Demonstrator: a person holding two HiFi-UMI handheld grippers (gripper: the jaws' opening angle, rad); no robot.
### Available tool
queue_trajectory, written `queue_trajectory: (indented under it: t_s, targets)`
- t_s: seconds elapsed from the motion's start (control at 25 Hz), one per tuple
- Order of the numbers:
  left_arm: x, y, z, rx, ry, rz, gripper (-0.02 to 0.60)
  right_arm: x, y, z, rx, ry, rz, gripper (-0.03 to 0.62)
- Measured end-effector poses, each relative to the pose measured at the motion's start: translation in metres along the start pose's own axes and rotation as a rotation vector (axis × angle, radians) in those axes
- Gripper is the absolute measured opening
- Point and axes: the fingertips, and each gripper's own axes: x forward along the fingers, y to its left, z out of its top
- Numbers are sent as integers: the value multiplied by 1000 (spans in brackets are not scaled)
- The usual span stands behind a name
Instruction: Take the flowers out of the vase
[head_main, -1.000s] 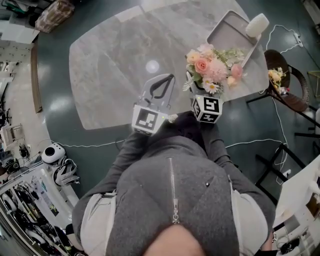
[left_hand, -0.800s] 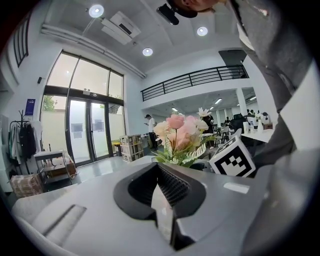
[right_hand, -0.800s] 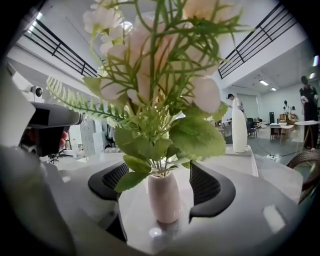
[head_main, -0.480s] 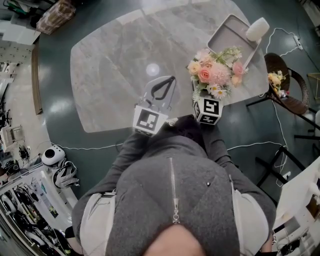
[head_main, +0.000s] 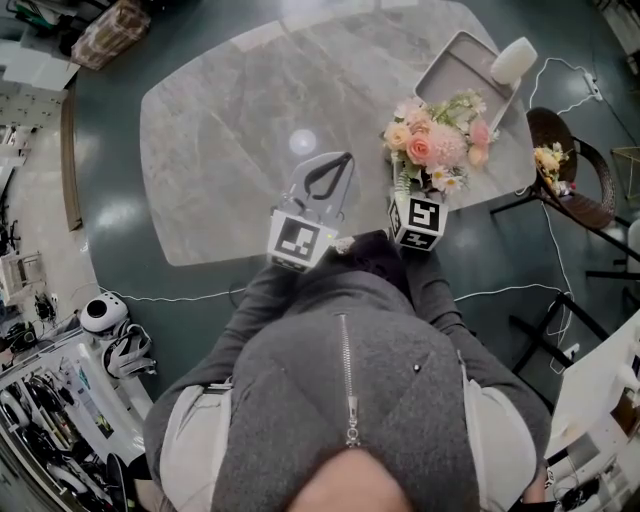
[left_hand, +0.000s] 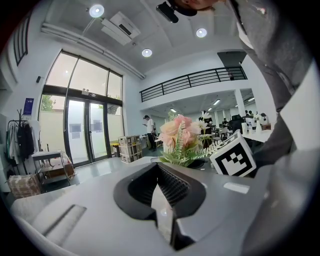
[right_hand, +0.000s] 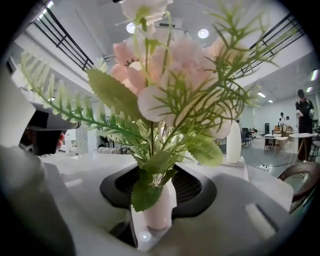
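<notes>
A bunch of pink, peach and white flowers (head_main: 435, 145) with green fern stands near the right end of the marble table (head_main: 230, 130). In the head view the flowers hide their small white vase (right_hand: 159, 210). My right gripper (head_main: 408, 190) reaches in under the blooms. Its jaws are closing, and in the right gripper view its pads (right_hand: 175, 202) lie against the vase on both sides. The flowers (right_hand: 170, 75) fill that view above the jaws. My left gripper (head_main: 338, 165) rests to the left of the bouquet, shut and holding nothing. It sees the flowers (left_hand: 180, 137) off to its right.
A grey tray (head_main: 450, 70) lies at the table's far right corner with a white cylinder (head_main: 513, 60) at its end. A dark chair (head_main: 575, 170) holding more flowers stands right of the table. Cables (head_main: 500, 290) run across the dark floor.
The bouquet and the right gripper's cube sit slightly further right in the head view. The left gripper has not moved.
</notes>
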Motion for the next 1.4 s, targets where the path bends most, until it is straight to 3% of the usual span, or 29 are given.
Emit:
queue_trajectory:
  t_s: [0.72, 1.12, 1.4]
  targets:
    - [3, -10, 3, -7, -32, -38, 8, -6, -1, 14, -18, -8, -9, 103]
    - [8, -13, 4, -20, -51, -58, 8, -10, 1, 29, -90, -18, -23, 87]
    - [5, -16, 3, -18, -56, -70, 9, -17, 8, 44, -85, -21, -5, 78]
